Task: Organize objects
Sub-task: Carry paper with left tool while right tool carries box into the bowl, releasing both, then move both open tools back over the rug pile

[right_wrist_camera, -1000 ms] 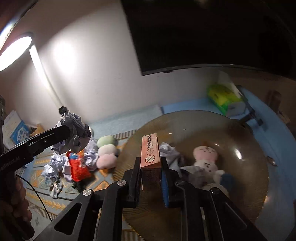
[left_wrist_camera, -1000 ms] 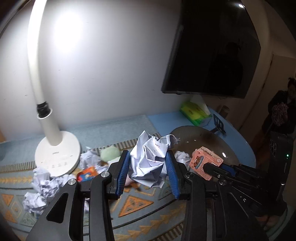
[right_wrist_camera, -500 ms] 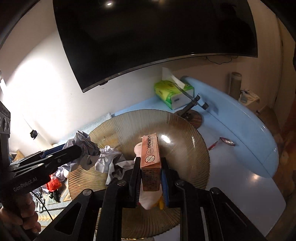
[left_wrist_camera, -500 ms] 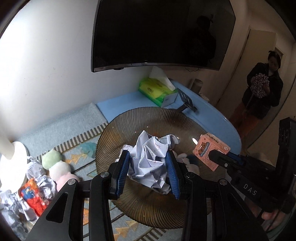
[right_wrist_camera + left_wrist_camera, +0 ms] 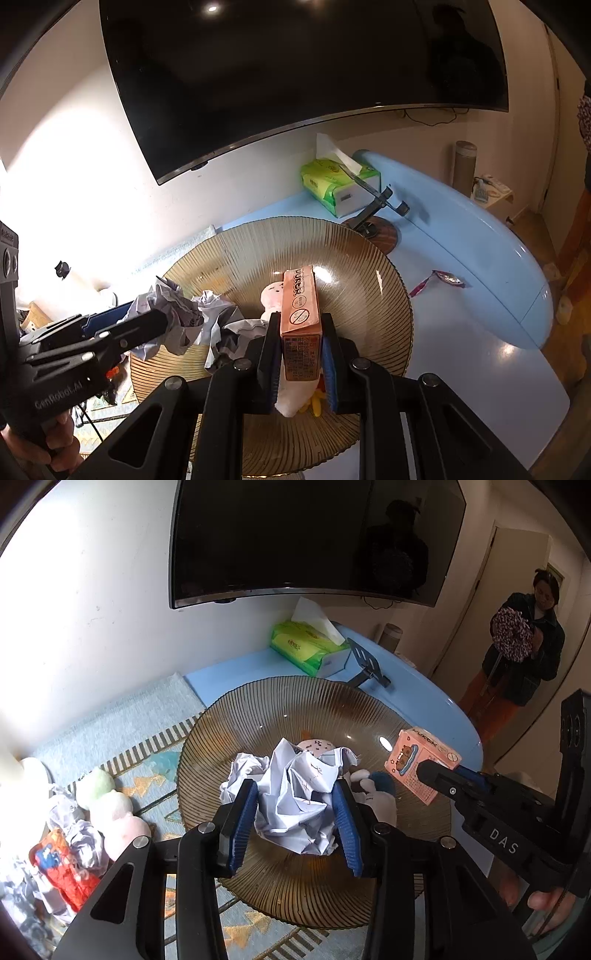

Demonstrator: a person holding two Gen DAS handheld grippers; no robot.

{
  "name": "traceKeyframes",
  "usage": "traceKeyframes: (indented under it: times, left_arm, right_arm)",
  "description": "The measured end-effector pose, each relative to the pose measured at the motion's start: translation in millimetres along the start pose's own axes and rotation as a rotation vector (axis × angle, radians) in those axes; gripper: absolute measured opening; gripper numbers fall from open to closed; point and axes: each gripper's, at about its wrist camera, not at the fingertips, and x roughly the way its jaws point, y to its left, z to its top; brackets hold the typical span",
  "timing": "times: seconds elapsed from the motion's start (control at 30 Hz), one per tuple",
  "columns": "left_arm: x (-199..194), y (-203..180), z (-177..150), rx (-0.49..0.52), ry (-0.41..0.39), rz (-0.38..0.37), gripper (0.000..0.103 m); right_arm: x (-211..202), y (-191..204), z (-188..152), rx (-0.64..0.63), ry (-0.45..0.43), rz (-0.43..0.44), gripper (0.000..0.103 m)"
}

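- Left tool (image 5: 295,821): clamped on a paper ball (image 5: 299,805), blue pads pressing its two flanks. The ball hangs over the near half of the plate (image 5: 266,709). Judged very light, soft and springy; it would give under pressure and slip from a loose hold, so the widest part of the crumple is the place to take it.
- Right tool (image 5: 301,360): clamped on a carton (image 5: 300,306), pads on its two broad faces near the lower end, long axis pointing away from the camera. It hangs over the plate's middle. Judged light and stiff-walled, yet thin card that could dent; the flat faces are the sound place to grip.
- In the plate: a second paper wad (image 5: 245,771) and a plush doll (image 5: 271,293), the latter largely covered by the carton and paper. Whether either held item touches them cannot be told.
- Left of the plate, on a patterned mat (image 5: 147,786): round plush pieces (image 5: 110,801), more paper, a red packet (image 5: 61,867); this group is cut off by the frame edge and partly overexposed.
- Far side of the bench (image 5: 480,258): a tissue pack (image 5: 338,179), a stand (image 5: 376,206), a wrapper (image 5: 439,280).
- Carton print is too small to read fully.
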Motion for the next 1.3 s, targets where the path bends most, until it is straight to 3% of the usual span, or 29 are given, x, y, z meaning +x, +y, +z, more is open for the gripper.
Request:
traceKeyframes:
  times: [0.23,0.3,0.37,0.47,0.6,0.7,0.8,1.0,1.17,1.3]
  left_arm:
    - [-3,-8,-5,0.030,-0.004,0.059,0.045]
    - [-3,-5,-7,0.021,0.006,0.091,0.048]
    - [-5,1,-9,-0.013,0.003,0.100,0.074]
    - [-17,12,-12,-0.064,-0.046,0.097,0.083]
    - [-31,24,-13,-0.117,-0.081,0.086,0.088]
    - [-48,36,-20,-0.181,-0.111,0.085,0.088]
    - [-69,51,-39,-0.250,-0.135,0.094,0.088]
    - [-109,84,-89,-0.348,-0.136,0.258,0.088]
    - [-133,114,-139,-0.485,-0.128,0.369,0.088]
    - [-146,129,-175,-0.607,-0.134,0.425,0.088]
  right_arm:
    - [0,-1,1,0.018,-0.033,-0.028,0.020]
    - [0,0,2,0.004,-0.043,-0.044,0.032]
    - [-4,2,2,-0.003,-0.072,-0.061,0.060]
    - [-14,6,1,-0.005,-0.146,-0.071,0.076]
    - [-14,15,2,-0.019,-0.137,-0.039,0.080]
    - [-13,24,0,-0.005,-0.115,0.035,0.081]
    - [-13,42,-8,-0.012,-0.086,0.163,0.081]
    - [-17,95,-26,-0.091,-0.039,0.416,0.086]
    - [-17,142,-49,-0.223,0.033,0.552,0.088]
    - [-21,172,-72,-0.333,0.071,0.606,0.088]
